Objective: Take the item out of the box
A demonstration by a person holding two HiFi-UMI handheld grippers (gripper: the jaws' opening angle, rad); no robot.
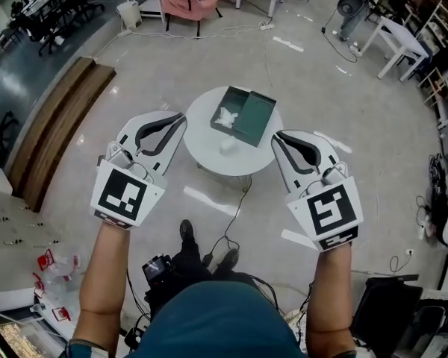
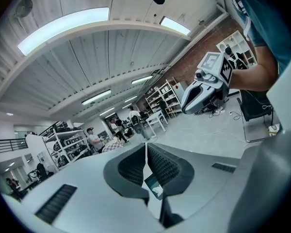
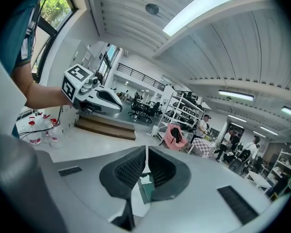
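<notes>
One round bench (image 1: 201, 155) carries one open box (image 1: 257, 118) containing one white item (image 1: 225, 116); one small white object (image 1: 228, 147) lies just beside the box. Left tool (image 1: 179, 117) and right tool (image 1: 277, 136): jaws together, holding nothing.

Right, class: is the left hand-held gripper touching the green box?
Apart. The head view shows bare tabletop between the left hand-held gripper and the green box.

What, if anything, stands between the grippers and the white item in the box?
Nothing visible. The green box lies open on the round table, its white item exposed. Only a small white object sits before it. The left gripper and right gripper are shut.
</notes>
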